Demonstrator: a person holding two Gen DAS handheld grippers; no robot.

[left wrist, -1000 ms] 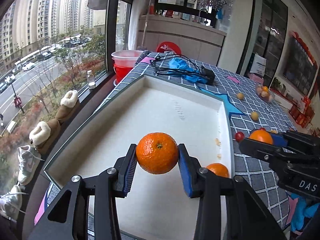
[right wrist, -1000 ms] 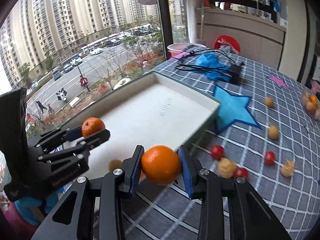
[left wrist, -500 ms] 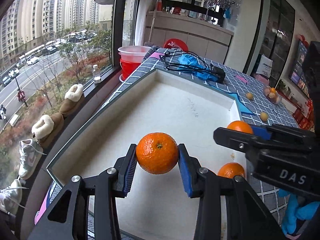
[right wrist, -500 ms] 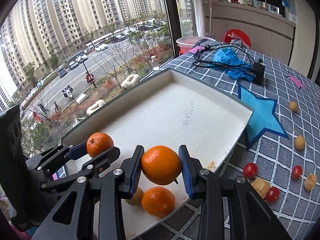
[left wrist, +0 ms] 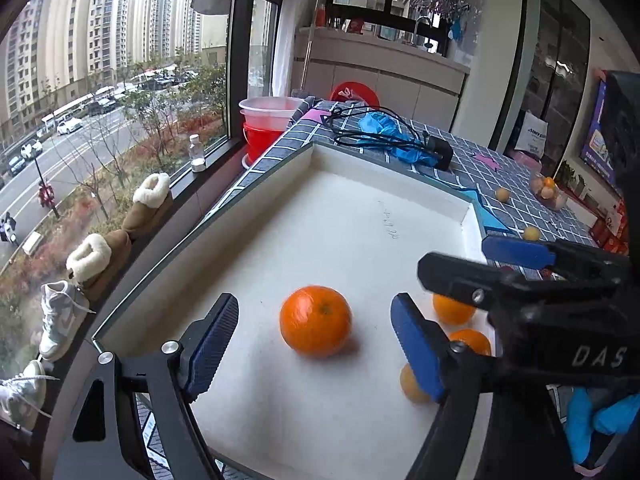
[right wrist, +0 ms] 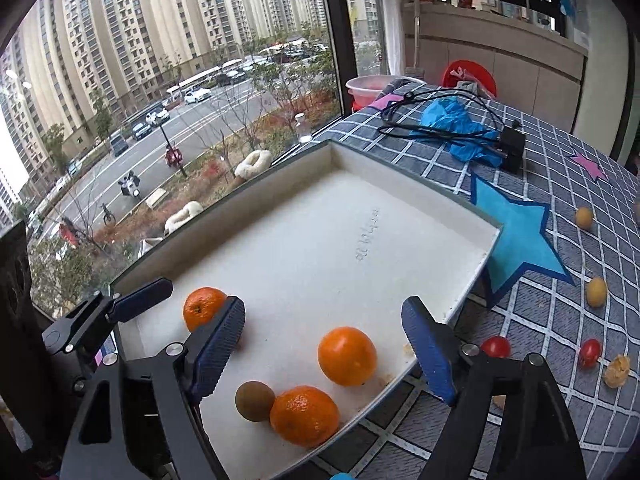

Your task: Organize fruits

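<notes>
The table (right wrist: 532,320), under a grey checked cloth, fills the right-wrist view from twelve round to five o'clock. On it sits the white tray (right wrist: 448,208), a shallow walled box that takes the middle of both views; the fruit is being gathered in its near corner.

The left gripper (left wrist: 312,340) hangs over the tray with its jaws opening, its blue pads (left wrist: 212,344) standing clear on either side of an orange (left wrist: 315,321) that rests on the tray floor between them, touched by neither. The right gripper (right wrist: 332,356) is likewise opening, and a second orange (right wrist: 347,356) lies loose between its jaws, near the tray's right wall. Neither tool has hold of anything.

At six o'clock in the right-wrist view a third orange (right wrist: 304,415) lies touching a small brown fruit (right wrist: 254,401). Outside the tray, at three to four o'clock on the cloth, lie cherry tomatoes (right wrist: 495,347), small yellow fruits (right wrist: 596,291) and a pale husky piece (right wrist: 617,370).

The oranges look firm and moderately heavy, with a dimpled skin that the ribbed pads should hold well; being round, they would likely roll if nudged, so a grip across the widest middle seems best. The tomatoes are probably the delicate ones: smooth, thin-skinned, apt to slip or burst under a hard squeeze, and so calling for a light grip at their equator.
</notes>
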